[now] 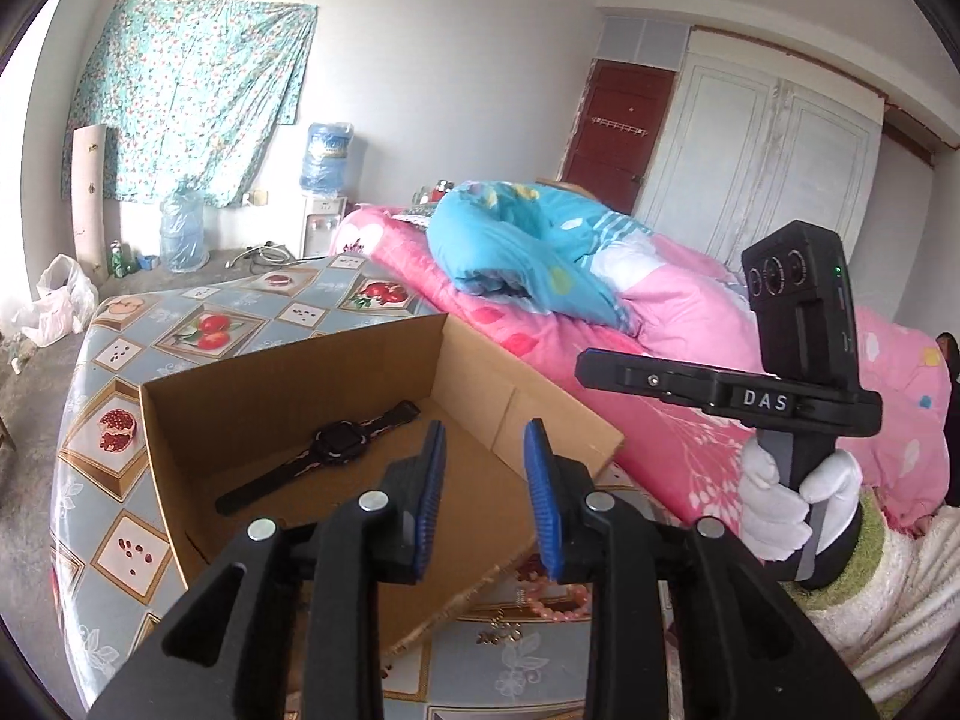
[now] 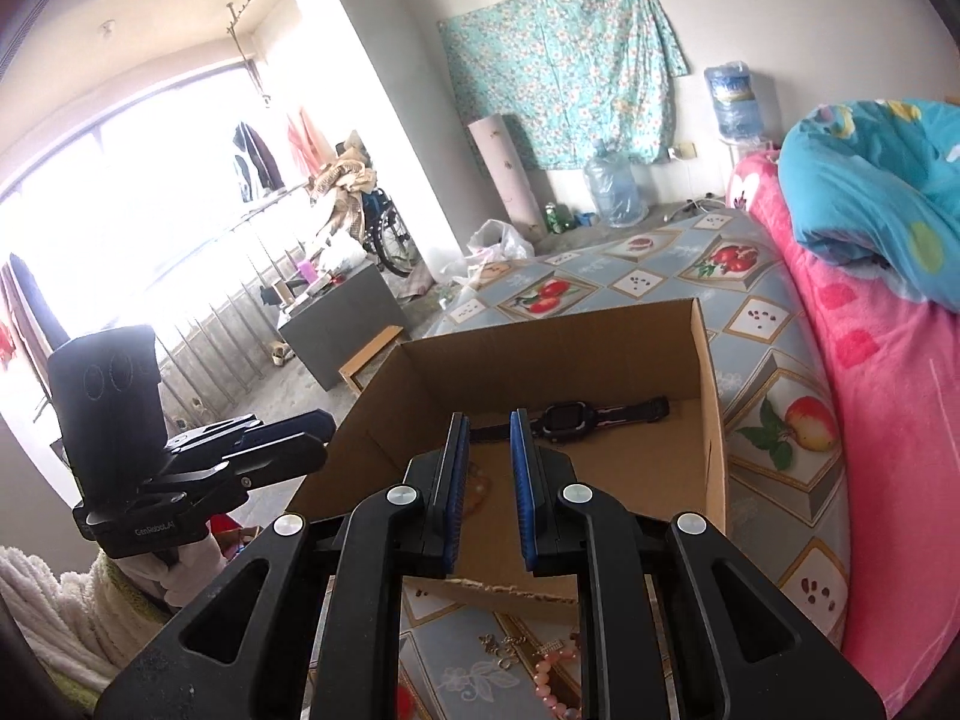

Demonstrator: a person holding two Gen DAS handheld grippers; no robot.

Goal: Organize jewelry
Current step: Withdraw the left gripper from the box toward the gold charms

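Two claws hang over the near edge of a cardboard box (image 2: pixel 708 420), and neither one holds anything. The left claw (image 1: pixel 485 483) has its blue pads apart with a clear gap between them. The right claw (image 2: pixel 487 468) has its pads closer together, a narrow gap, and nothing sits in it.

Just past the claws, inside the box, a black watch (image 1: pixel 327 450) lies flat on the bottom, near the far wall. That piece looks put away already.

Down near the claws, outside the box, more jewelry waits on the table (image 2: pixel 774 372) with the fruit pictures. A pink bead bracelet (image 2: pixel 549 681) lies there, and a small gold chain (image 2: pixel 501 648) lies just to its left. Both are close to the torn near edge of the box.

My guess is the next job is to pick up the beads or the chain and drop them in the box. A few things could go wrong. The chain is thin and lies flat, so the pads may close on the tablecloth and miss it. The round beads could slip out of the pads. The box is light, so a bump from a claw could push it away.

A pink blanket (image 2: pixel 888 420) lies off to the right.
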